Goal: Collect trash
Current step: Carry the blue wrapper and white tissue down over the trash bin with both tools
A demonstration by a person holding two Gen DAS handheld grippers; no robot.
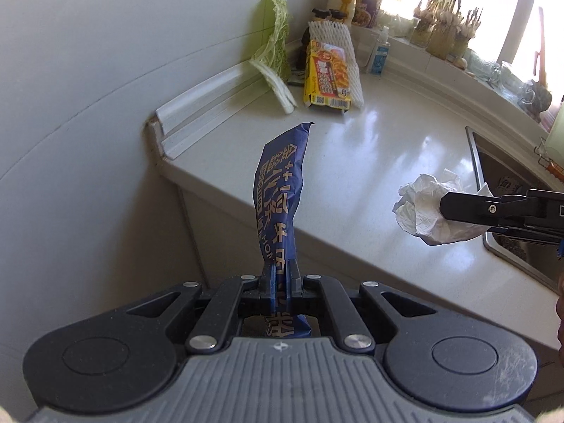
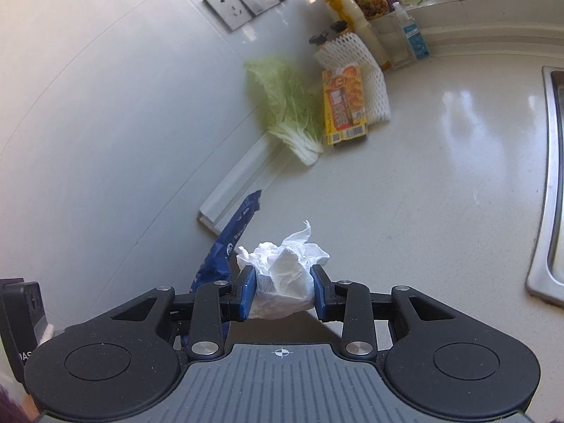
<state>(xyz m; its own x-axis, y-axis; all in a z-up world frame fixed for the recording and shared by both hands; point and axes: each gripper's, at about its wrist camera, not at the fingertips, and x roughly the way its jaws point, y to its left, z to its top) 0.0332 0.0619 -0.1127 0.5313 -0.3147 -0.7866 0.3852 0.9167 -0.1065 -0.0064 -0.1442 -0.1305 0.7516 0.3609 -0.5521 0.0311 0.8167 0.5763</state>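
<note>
My left gripper (image 1: 280, 275) is shut on a blue snack wrapper (image 1: 282, 190) with gold print, held upright above the counter's left end. My right gripper (image 2: 283, 292) is shut on a crumpled white tissue (image 2: 282, 275). In the left wrist view the tissue (image 1: 419, 208) and the right gripper (image 1: 458, 208) hang at the right, near the sink. The wrapper (image 2: 225, 246) shows at the left in the right wrist view. On the counter by the wall lie a cabbage leaf (image 2: 285, 105), a yellow food box (image 2: 343, 105) and a white foam net (image 2: 370, 81).
A white counter (image 2: 423, 194) runs to a steel sink (image 2: 550, 183) at the right. Bottles and jars (image 2: 356, 28) stand in the back corner. Wall sockets (image 2: 246, 0) are on the tiled wall. Jars of dried plants (image 1: 447, 24) line the window sill.
</note>
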